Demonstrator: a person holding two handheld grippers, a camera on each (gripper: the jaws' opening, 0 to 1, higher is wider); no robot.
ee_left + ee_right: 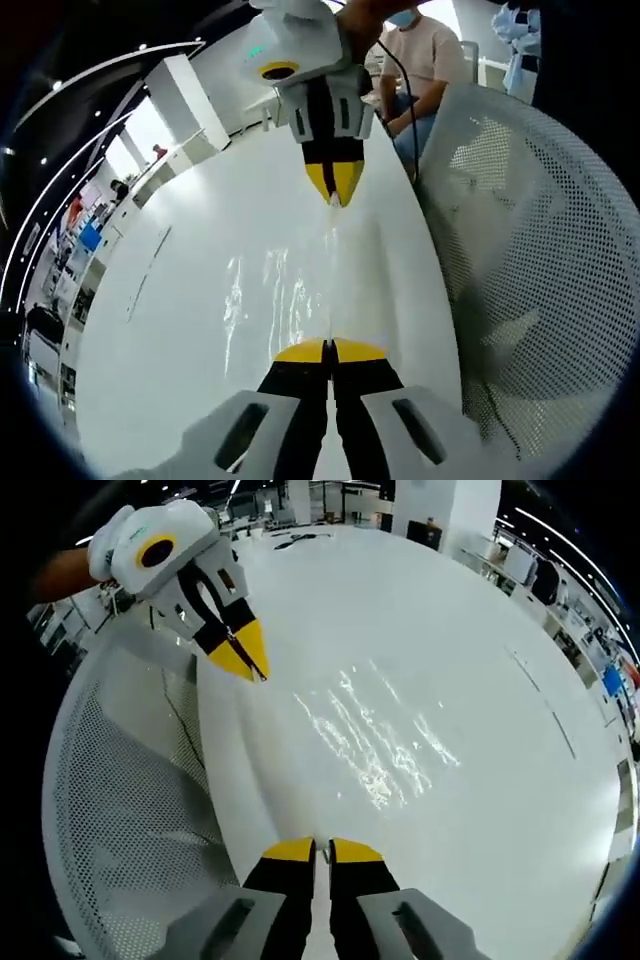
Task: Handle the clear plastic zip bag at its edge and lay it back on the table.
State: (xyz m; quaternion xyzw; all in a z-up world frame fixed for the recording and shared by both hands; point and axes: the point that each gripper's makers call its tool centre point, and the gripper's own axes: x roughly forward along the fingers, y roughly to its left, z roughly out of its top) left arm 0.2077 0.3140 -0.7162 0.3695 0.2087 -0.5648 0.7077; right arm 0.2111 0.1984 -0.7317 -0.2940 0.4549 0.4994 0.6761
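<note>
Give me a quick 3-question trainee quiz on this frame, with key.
1. True or false: both grippers are pinching the clear zip bag at opposite ends.
2. What stands beside the white table, next to the held bag? A) a cardboard box B) a white mesh chair back C) a metal rack
3. Fill in: the jaw tips of the left gripper and the right gripper are coloured ____.

Key: 1 true, each pair of jaws is closed on an edge, with the bag stretched between them over the table. 2 B. 3 yellow.
</note>
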